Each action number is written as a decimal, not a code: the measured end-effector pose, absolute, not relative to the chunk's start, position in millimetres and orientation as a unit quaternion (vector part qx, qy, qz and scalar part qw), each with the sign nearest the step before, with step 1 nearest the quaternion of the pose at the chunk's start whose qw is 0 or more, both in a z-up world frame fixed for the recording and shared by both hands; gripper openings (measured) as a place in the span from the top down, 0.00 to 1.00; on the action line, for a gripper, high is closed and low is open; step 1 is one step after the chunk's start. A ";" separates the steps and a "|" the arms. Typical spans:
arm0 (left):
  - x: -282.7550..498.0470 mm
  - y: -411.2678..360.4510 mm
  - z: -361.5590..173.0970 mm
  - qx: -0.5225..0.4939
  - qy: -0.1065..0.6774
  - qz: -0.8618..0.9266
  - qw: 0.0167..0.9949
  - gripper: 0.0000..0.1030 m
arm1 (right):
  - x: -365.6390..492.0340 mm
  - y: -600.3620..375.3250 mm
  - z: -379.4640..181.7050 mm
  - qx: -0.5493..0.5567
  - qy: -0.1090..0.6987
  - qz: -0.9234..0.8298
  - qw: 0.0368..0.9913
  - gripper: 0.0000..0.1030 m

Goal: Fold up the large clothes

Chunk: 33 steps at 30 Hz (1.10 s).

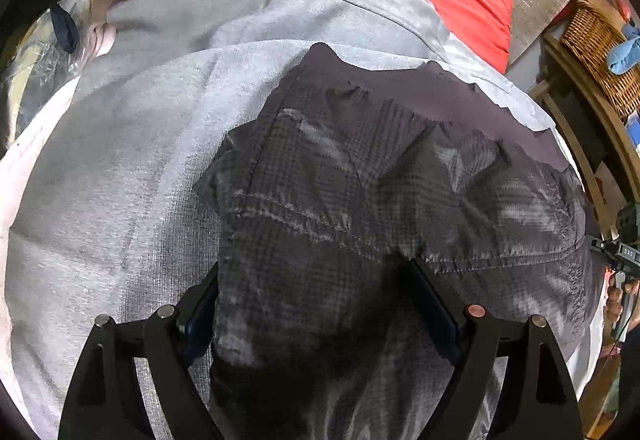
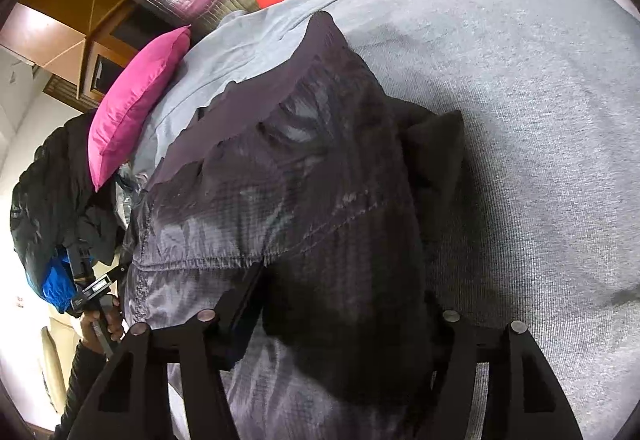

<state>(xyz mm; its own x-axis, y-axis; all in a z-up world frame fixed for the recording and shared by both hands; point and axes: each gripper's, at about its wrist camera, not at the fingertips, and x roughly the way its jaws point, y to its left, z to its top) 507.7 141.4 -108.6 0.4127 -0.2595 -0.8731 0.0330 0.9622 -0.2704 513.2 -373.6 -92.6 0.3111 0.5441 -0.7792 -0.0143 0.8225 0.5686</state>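
Small white letters, seemingly "DAS", stand on the right gripper, just beside the dark jacket; nothing else is readable.

Dark checked garment bunched between the right gripper's jaws, on a grey blanket.
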 end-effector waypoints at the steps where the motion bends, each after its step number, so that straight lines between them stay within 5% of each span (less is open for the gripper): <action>1: 509.1 141.2 -109.2 -0.106 0.535 -0.088 0.833 0.16 | 513.5 -373.8 -92.9 0.237 0.559 0.181 0.774 0.35; 9: 513.7 141.9 -111.8 -0.112 0.541 -0.093 0.828 0.15 | 514.8 -368.6 -90.2 0.219 0.564 0.178 0.776 0.38; 11: 513.0 140.2 -111.3 -0.108 0.536 -0.102 0.831 0.20 | 515.1 -366.4 -88.1 0.213 0.564 0.179 0.777 0.46; 15: 515.3 134.0 -106.7 -0.108 0.537 -0.111 0.830 0.65 | 515.3 -355.1 -76.4 0.179 0.567 0.175 0.785 0.67; 18: 513.6 123.0 -91.3 -0.079 0.527 -0.099 0.841 0.78 | 515.9 -346.6 -66.4 0.153 0.568 0.169 0.790 0.76; 30: 434.4 87.3 67.5 -0.066 0.370 -0.117 0.919 0.83 | 466.6 -318.4 95.2 0.059 0.472 0.202 0.856 0.83; 33: 395.7 83.1 67.4 -0.070 0.351 -0.128 0.925 0.82 | 423.7 -338.3 116.9 0.052 0.449 0.197 0.870 0.83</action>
